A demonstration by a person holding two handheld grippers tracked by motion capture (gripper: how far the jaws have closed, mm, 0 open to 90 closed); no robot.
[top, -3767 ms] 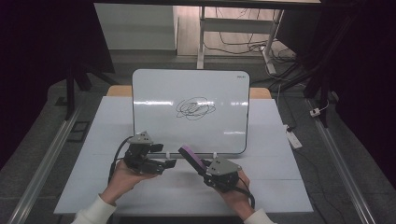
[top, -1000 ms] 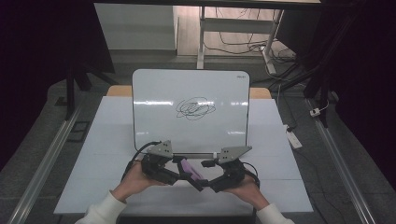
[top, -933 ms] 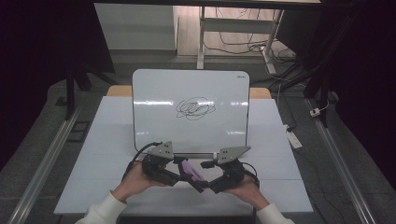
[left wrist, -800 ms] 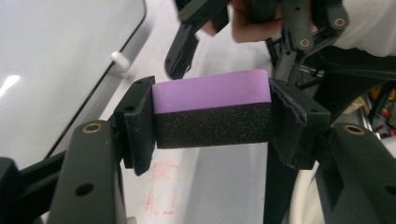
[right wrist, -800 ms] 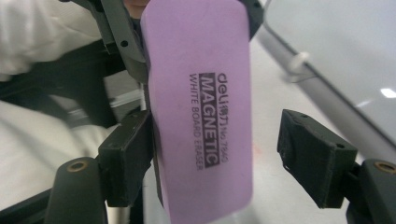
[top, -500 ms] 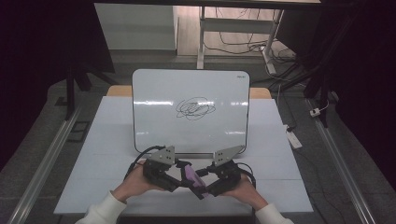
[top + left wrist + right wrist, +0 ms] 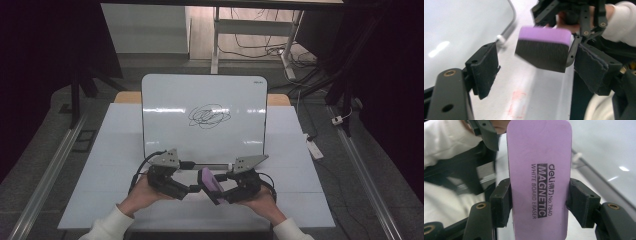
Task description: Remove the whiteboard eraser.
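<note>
A purple whiteboard eraser [image 7: 210,182] hangs over the table's front middle, between the two grippers. My right gripper [image 7: 539,200] is shut on it, its pads [image 7: 502,200] pressing both long edges of the eraser [image 7: 539,170]; its jaws have just been closing. My left gripper [image 7: 540,70] has just been opening, and its pads [image 7: 486,67] stand apart from the eraser's dark felt side [image 7: 544,52]. In the high view the left gripper [image 7: 196,189] and the right gripper [image 7: 221,196] meet tip to tip. Behind them a whiteboard [image 7: 165,100] stands upright with a black scribble [image 7: 209,116].
The white table [image 7: 110,150] reaches out to both sides of the hands. A white power strip [image 7: 314,148] lies off the table's right edge, and metal rails [image 7: 45,175] run along the floor. The whiteboard's lower edge stands just beyond the grippers.
The two grippers came together over the table's front with the eraser between them, then drew a little nearer the front edge. The eraser now stands more upright.
</note>
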